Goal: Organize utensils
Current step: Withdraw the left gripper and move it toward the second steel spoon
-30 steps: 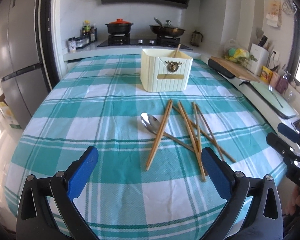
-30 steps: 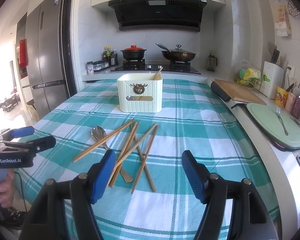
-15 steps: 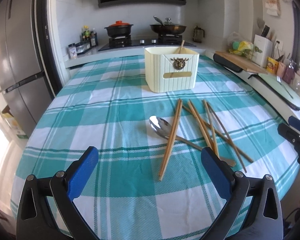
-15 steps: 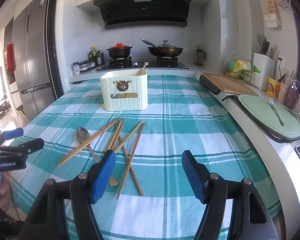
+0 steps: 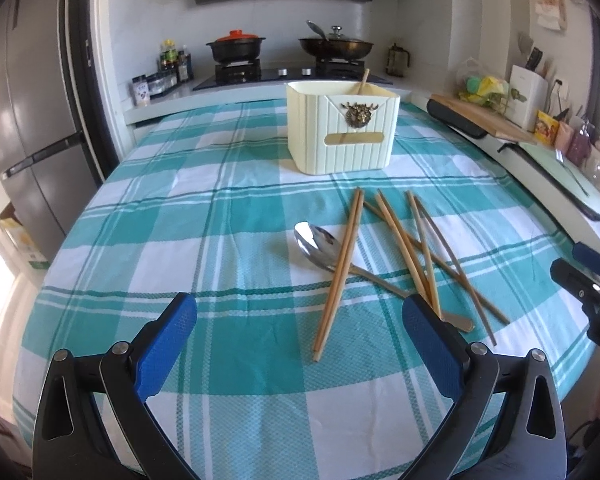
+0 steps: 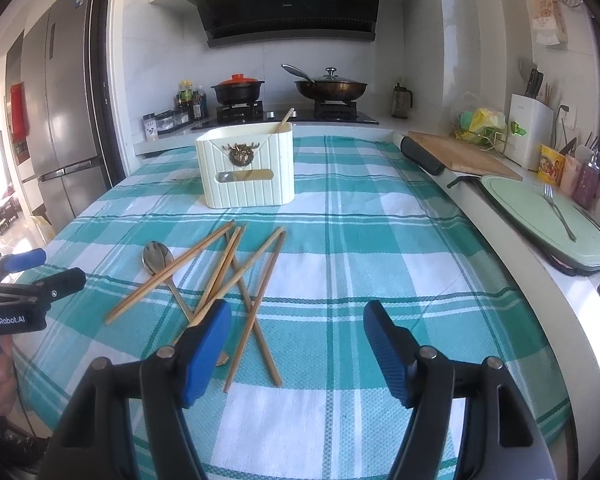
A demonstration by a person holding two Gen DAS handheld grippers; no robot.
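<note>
Left wrist view: both hand-held grippers (image 5: 300, 332) (image 6: 296, 330) wide apart, empty, above chopsticks (image 5: 342, 268).

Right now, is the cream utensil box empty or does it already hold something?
Not empty: one wooden stick pokes above the rim of the cream box. What else is inside, cannot tell.

Each gripper, left gripper (image 5: 300, 336) and right gripper (image 6: 298, 334), is made of black arms with silver screws and blue pads (image 5: 168, 344). "GenRobot.AI" is printed in white on one.
</note>
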